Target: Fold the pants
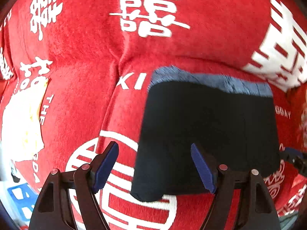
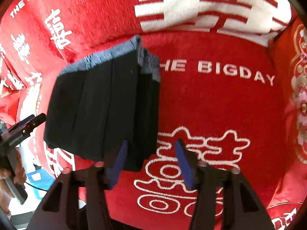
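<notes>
The dark navy pants [image 1: 209, 134] lie folded into a compact rectangle on the red blanket [image 1: 86, 95], with the grey-blue waistband [image 1: 211, 80] along the far edge. My left gripper [image 1: 155, 164] is open, its blue pads straddling the bundle's near left corner just above it. In the right wrist view the folded pants [image 2: 103, 105] sit to the left, waistband [image 2: 107, 55] at the far end. My right gripper [image 2: 151, 161] is open and empty over the bundle's near right corner. The left gripper [image 2: 28, 124] shows at the left edge.
The red plush blanket with white characters and "THE BIGDAY" lettering [image 2: 236, 72] covers the whole surface and rises in soft folds behind. A red embroidered cushion [image 2: 299, 95] lies at the right. A blue and white object [image 2: 38, 182] sits beyond the blanket's left edge.
</notes>
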A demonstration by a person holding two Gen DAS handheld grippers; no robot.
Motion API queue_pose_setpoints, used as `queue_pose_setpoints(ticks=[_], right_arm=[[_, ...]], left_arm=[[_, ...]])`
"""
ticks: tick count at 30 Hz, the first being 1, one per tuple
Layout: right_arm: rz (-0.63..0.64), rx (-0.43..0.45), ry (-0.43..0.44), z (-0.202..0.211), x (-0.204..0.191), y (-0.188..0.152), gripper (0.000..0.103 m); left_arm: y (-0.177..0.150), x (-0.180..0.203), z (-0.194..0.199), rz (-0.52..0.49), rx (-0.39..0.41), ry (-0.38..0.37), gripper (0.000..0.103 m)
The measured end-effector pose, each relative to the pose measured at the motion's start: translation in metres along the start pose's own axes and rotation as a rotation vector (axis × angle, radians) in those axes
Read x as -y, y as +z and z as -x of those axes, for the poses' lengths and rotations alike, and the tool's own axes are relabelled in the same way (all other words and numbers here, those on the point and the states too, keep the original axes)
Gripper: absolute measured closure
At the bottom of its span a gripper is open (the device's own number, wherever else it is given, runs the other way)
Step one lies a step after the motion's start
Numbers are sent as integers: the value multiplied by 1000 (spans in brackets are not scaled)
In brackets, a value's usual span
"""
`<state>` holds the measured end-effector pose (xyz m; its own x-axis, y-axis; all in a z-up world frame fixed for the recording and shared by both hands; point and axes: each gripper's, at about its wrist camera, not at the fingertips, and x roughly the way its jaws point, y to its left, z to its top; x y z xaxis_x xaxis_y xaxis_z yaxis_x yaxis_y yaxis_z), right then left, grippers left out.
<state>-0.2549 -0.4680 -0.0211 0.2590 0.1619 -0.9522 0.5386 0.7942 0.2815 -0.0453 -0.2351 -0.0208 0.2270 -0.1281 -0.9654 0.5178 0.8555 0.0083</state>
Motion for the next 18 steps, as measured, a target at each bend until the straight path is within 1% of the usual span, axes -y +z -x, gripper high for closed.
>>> queue_pose_setpoints(ticks=[2,3,6,8,10,12,14,15,16,18], right_arm=[[-4,33,25,8,-3,6,69],[-3,47,35,11,-3,9,70],[10,71,59,11,-10,26,70],[5,75,90,7,-19,36,70],[15,63,103,2,-26,35,70],[38,30,82,-7,-32,26,70],[64,3,48,-17,-35,15,70],[84,-6,19,-22,-35,9,70],[95,-10,6,-27,-35,2,70],[77,-9,10,-33,-32,-4,69]], left_arm=[[14,-3,-5,17,14,-8,25],[21,-4,-7,21,18,-14,25],[43,-4,-20,46,16,-27,25],[47,-4,-29,60,3,-25,25],[47,-4,-37,60,-17,-14,25],[40,-6,-48,64,-44,-9,25],[31,-9,-55,73,-56,-25,23],[25,-10,-58,74,-61,-31,15],[20,-9,-60,71,-62,-28,12],[12,-8,-63,61,-48,-33,11]])
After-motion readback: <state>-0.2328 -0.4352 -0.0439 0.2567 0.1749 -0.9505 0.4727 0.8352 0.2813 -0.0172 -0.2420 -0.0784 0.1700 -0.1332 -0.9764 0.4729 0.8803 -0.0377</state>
